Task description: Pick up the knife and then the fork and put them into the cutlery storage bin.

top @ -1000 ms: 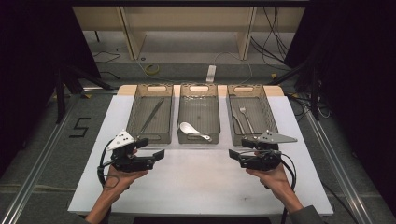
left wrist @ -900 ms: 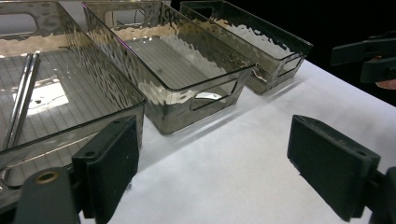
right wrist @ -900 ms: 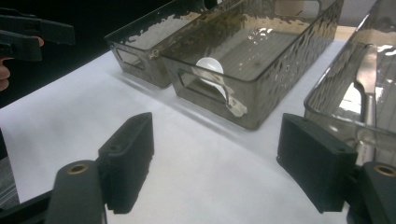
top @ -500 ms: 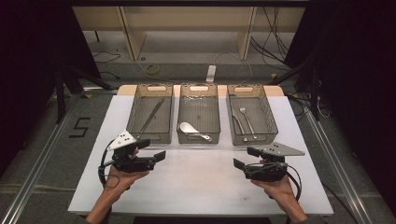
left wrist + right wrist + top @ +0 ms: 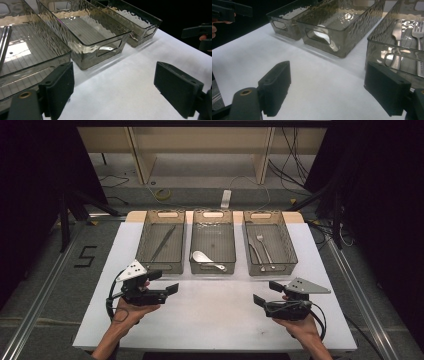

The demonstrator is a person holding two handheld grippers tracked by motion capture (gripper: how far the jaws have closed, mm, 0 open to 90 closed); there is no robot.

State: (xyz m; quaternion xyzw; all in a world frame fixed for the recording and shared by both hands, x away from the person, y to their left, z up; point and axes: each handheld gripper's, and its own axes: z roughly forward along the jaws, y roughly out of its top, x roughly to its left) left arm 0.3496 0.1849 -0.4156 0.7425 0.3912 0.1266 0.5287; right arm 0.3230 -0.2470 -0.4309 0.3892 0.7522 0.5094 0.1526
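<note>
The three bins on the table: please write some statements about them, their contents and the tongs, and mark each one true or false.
1. The white spoon lies in the middle bin. True.
2. The right bin holds a fork and a knife. True.
3. The left tongs are shut on the spoon. False: their jaws stand open and hold nothing, above the white table.
4. The left bin is stacked on top of the middle bin. False: the three bins stand side by side in a row.
5. The right tongs are open and hold nothing. True.
</note>
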